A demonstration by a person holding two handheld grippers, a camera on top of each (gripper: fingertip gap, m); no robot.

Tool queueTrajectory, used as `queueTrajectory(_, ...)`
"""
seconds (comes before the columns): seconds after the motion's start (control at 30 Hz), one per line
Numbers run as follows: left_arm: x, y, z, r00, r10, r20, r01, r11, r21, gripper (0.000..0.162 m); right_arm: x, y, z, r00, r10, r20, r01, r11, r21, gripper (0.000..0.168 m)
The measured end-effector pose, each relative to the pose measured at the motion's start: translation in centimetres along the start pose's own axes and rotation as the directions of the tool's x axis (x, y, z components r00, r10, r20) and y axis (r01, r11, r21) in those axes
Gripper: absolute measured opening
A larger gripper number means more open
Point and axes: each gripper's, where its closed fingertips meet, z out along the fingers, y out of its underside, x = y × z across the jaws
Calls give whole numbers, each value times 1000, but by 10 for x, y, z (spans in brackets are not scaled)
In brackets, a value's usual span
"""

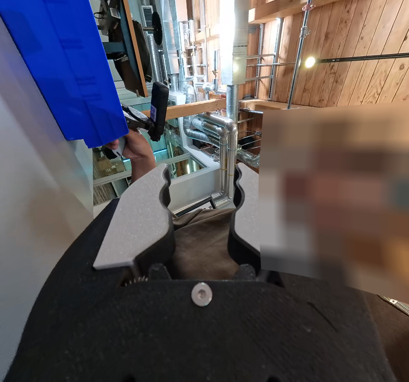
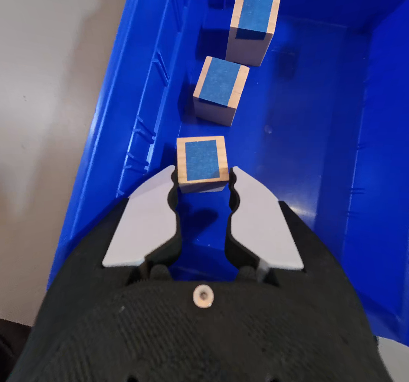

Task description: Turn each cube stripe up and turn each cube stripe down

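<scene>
Your right gripper (image 2: 202, 178) reaches down into the blue bin (image 2: 332, 172), its fingers set on either side of the nearest cube (image 2: 201, 161); the fingertips sit right at the cube's two side faces, though you cannot tell from this view whether they press it or stand a hair off. That cube shows its blue stripe upward and lies close to the bin's left wall. Beyond it, along the same wall, the middle cube (image 2: 221, 90) rests on the bin floor with its stripe up as well, apart from the first. Farthest in, toward the bin's far end, the third cube (image 2: 254, 24) also has its stripe on top, the tape folding a little down its near face. The bin stands on a pale table (image 2: 44, 84). Your left gripper (image 1: 202, 194) is tilted away from the work, fingers spread with nothing between them; it looks past the bin's outer side (image 1: 66, 61) toward a wood-panelled wall (image 1: 332, 50) and metal pipes (image 1: 221, 132), with your right hand (image 1: 132, 148) showing by the bin's corner.
</scene>
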Motion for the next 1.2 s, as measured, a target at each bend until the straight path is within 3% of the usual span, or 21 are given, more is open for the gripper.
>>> queueTrajectory(0.27,5,-2,-2,1000,12,-5,-12,1000,2,55,12,-16,-24,1000,12,-21,-10,998,64,56)
queueTrajectory(0.4,7,-4,-3,999,51,19,-51,999,0,54,6,-61,-64,1000,9,-30,0,955,298,56)
queueTrajectory(0.53,33,-9,-2,986,167,18,-166,986,-25,46,-64,-106,-103,990,-137,44,91,834,544,57)
queueTrajectory(0.63,49,-22,-9,920,366,142,-363,931,-45,47,-148,-115,-109,944,-240,226,39,763,645,55)
queueTrajectory(0.7,59,-36,-20,811,517,275,-516,853,-81,46,-214,-103,-99,862,-272,427,-76,765,640,54)
queueTrajectory(0.77,72,-52,-37,654,636,410,-651,749,-124,46,-279,-71,-79,759,-299,578,-112,815,568,55)
queueTrajectory(0.83,92,-72,-60,488,683,543,-743,652,-153,50,-326,-33,-58,695,-359,623,-4,865,502,55)
queueTrajectory(0.9,123,-95,-93,322,683,656,-820,548,-168,58,-352,-9,-49,646,-466,604,144,852,503,54)
queueTrajectory(1.0,182,-135,-171,56,519,853,-889,415,-194,62,-365,-2,-45,627,-533,568,207,817,539,49)
queueTrajectory(1.1,233,-166,-272,-207,222,953,-908,319,-272,61,-366,1,-42,617,-459,639,144,865,481,49)
queueTrajectory(1.17,239,-182,-342,-354,27,935,-870,357,-339,60,-364,-1,-39,612,-384,692,81,900,428,49)
queueTrajectory(1.2,229,-187,-374,-404,-40,914,-833,430,-349,62,-363,-3,-39,605,-346,717,45,914,403,50)
